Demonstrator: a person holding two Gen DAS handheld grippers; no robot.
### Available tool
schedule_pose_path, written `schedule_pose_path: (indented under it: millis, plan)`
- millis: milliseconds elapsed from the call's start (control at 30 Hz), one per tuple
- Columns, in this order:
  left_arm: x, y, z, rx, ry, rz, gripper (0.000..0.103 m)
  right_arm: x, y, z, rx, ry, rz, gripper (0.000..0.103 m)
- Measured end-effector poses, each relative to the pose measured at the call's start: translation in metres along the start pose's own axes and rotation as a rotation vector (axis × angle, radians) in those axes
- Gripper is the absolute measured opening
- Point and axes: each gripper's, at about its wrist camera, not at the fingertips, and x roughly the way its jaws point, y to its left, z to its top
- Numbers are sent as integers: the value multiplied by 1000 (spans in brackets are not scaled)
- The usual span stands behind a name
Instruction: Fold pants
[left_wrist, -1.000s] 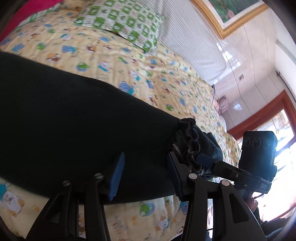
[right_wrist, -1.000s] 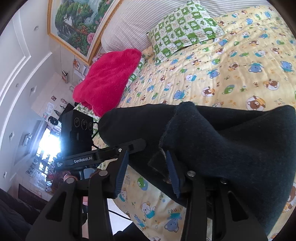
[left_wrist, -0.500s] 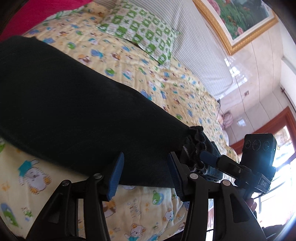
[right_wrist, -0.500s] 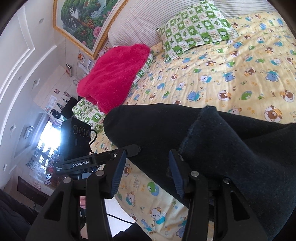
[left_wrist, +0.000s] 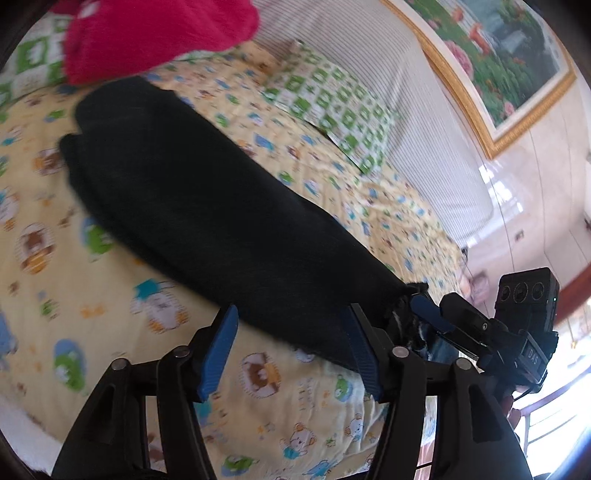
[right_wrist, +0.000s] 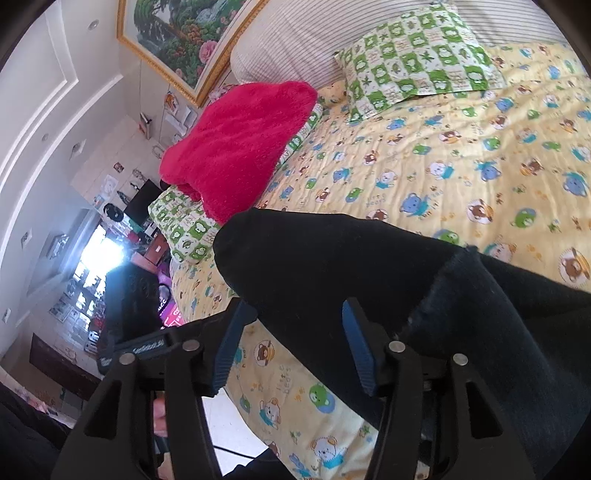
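Black pants (left_wrist: 207, 206) lie along the near edge of the bed, on a yellow bear-print sheet (left_wrist: 110, 302). My left gripper (left_wrist: 291, 350) is open and empty, just in front of the pants' near edge. The other gripper (left_wrist: 480, 328) shows at the right of this view, at the bunched end of the pants. In the right wrist view the pants (right_wrist: 351, 273) run from a rounded end at centre to the lower right, with a folded layer on top (right_wrist: 517, 332). My right gripper (right_wrist: 291, 347) is open, its jaws on either side of the pants' near edge.
A red fuzzy blanket (right_wrist: 236, 144) lies on a green checked pillow at the bed's left side. Another green checked pillow (right_wrist: 417, 62) leans on the striped headboard (right_wrist: 295, 40). A framed painting (right_wrist: 184, 33) hangs above. The bed edge drops to the floor (right_wrist: 218, 424).
Both grippers have pulled back from the pants toward the bed's near edge, and more sheet shows in front of the left one. The left view has swung to take in the red blanket.
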Motion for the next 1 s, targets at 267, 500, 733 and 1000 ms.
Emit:
schedule_pose_path:
  millis: [267,500,733,1000]
  plan:
    - [-22,38,8,-162,-88,63,62,34,17,22,-62,67,8,56]
    - [-26,61,19,-253,-130,108,63,74,34,51,-131,140,19,57]
    - [-26,85,34,-322,-160,144,65,114,46,80,-180,202,26,57]
    - [-15,105,56,-385,-175,154,65,173,48,120,-231,289,13,57]
